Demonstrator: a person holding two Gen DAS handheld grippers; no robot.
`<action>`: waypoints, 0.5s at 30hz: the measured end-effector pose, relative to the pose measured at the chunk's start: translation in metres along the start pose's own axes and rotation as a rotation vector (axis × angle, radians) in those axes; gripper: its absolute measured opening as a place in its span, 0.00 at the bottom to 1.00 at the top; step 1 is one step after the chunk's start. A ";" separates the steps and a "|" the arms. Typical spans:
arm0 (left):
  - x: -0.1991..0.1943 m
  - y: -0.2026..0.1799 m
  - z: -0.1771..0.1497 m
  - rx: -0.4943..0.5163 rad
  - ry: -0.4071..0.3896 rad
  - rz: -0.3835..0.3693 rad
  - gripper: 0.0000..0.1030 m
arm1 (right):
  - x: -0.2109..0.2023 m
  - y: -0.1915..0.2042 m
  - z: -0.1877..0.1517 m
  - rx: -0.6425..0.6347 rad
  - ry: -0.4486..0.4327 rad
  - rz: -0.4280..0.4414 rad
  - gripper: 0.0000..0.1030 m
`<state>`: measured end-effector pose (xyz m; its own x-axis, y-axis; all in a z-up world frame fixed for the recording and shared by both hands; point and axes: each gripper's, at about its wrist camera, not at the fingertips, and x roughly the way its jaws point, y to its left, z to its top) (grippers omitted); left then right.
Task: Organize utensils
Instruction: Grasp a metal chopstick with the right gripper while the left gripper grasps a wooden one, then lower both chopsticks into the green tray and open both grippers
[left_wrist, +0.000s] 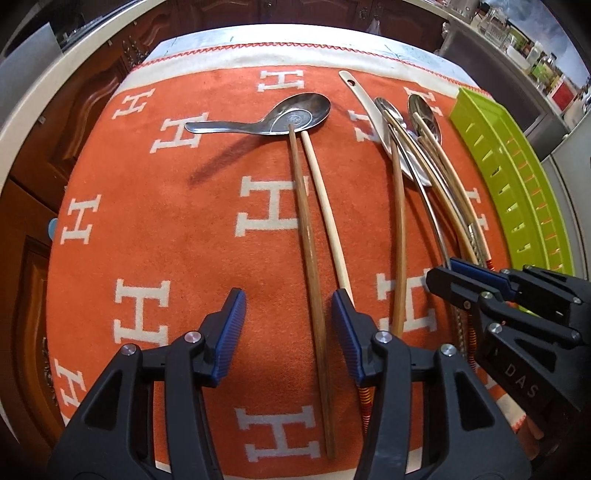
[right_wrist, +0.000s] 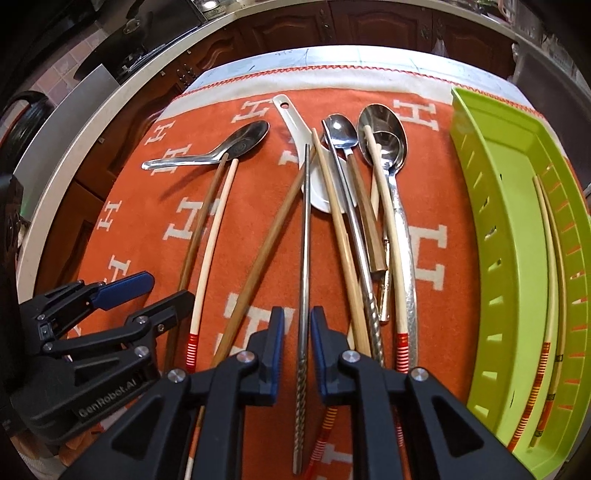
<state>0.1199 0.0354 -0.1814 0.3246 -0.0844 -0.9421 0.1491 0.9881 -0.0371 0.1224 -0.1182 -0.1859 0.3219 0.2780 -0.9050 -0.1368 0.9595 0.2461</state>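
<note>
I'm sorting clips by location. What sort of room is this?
Most likely a home kitchen. Dark wooden cabinets line the back, jars and bottles crowd a counter, and spoons and chopsticks lie on an orange cloth beside a green tray.

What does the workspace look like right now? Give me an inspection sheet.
Surface: orange cloth with white H marks.
Job's things: metal spoon with two chopsticks on its bowl; mixed pile of spoons and chopsticks; green tray holding two chopsticks.
Clutter: nothing seen.
Grippers: left claw open over the two chopsticks; right claw astride a steel chopstick, a gap showing each side.
Cables: nothing seen.
Surroundings: wooden cabinets, jars far right.
</note>
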 end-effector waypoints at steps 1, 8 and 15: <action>0.000 -0.001 -0.001 0.000 -0.003 0.007 0.44 | 0.000 0.000 -0.001 -0.001 -0.004 -0.001 0.14; -0.003 0.003 0.000 -0.048 -0.027 0.019 0.11 | -0.001 -0.002 -0.002 0.004 -0.020 -0.008 0.06; -0.009 0.006 -0.005 -0.085 -0.007 -0.030 0.04 | -0.009 -0.013 -0.005 0.042 -0.029 0.054 0.05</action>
<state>0.1130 0.0430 -0.1744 0.3280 -0.1150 -0.9377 0.0796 0.9924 -0.0938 0.1163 -0.1335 -0.1828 0.3425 0.3299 -0.8797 -0.1151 0.9440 0.3091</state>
